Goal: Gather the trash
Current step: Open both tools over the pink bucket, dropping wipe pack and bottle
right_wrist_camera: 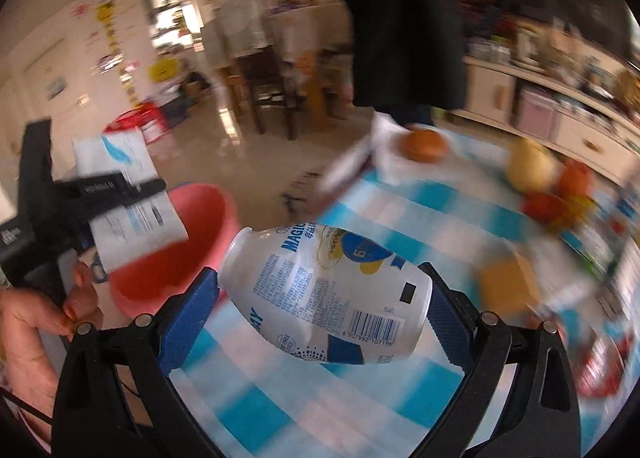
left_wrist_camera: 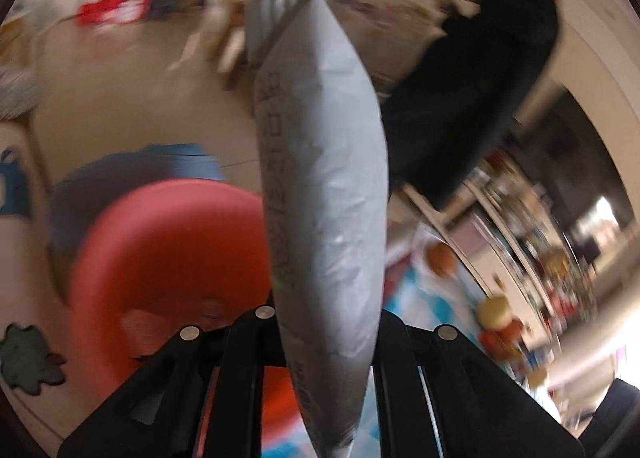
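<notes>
Pink bucket waits beside the checked surface. Left tongs clench a white packet; right tongs clamp a bottle. Both seem poised over it, neither dropped; blur hides other trash.

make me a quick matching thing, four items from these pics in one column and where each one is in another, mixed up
Items
1. white packet
2. white bottle
3. pink bin
4. orange fruit

Places
A. lying on the checked tablecloth at its far end
B. pinched in the shut left gripper
C. on the floor beside the table
D. gripped sideways between the blue fingers of the right gripper

Pairs: 1-B, 2-D, 3-C, 4-A
</notes>
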`<state>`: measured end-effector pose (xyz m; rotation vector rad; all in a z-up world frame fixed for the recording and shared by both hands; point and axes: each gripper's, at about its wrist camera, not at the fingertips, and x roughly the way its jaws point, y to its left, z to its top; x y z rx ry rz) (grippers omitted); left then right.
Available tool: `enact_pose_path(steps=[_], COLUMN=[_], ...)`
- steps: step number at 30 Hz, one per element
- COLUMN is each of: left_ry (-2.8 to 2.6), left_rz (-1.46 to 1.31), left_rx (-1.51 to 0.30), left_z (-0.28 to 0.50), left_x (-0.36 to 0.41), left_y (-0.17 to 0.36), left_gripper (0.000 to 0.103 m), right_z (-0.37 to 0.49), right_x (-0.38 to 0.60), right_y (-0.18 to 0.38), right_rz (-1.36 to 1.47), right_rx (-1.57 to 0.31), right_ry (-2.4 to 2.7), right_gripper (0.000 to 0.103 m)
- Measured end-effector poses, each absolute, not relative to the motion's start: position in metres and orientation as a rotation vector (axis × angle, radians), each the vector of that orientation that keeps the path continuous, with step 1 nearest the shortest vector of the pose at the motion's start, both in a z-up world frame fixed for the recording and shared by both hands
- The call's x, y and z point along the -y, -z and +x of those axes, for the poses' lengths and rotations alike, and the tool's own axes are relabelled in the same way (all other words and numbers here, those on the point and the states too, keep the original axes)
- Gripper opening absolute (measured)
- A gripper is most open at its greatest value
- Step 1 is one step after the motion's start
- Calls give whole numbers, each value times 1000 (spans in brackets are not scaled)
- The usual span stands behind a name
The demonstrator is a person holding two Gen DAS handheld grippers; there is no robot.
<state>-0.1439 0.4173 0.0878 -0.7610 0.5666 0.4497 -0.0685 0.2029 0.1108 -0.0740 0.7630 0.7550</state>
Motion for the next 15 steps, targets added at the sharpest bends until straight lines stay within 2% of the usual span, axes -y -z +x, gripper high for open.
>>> enact_pose_path(steps=[6,11,12,14,15], left_ry=[-568,-585,-582,-603,-613], left_rz=[-884,-913,-915,-888,-883], left_rx=[-611,-630,-631,-653,-651], left_z=[-159,-158,-155,-150,-150], left_x=[-464,-475,-472,-474,-474], left_y=[-58,-49,-51,-51,-52], left_gripper=[11,14,18,34,50], right_z=[-68,-79,-84,-87,-87], right_x=[-298,-351,-355,-356,-356], right_y=[-104,-81,-77,-76,-74], right_rz=[-167,-385,-422,-431,-429], right_rx=[-767,-782,-765,-747,-748], right_ry=[-977,-1037,-1041,-1026,-1024], right_gripper=[98,98,99,99,99])
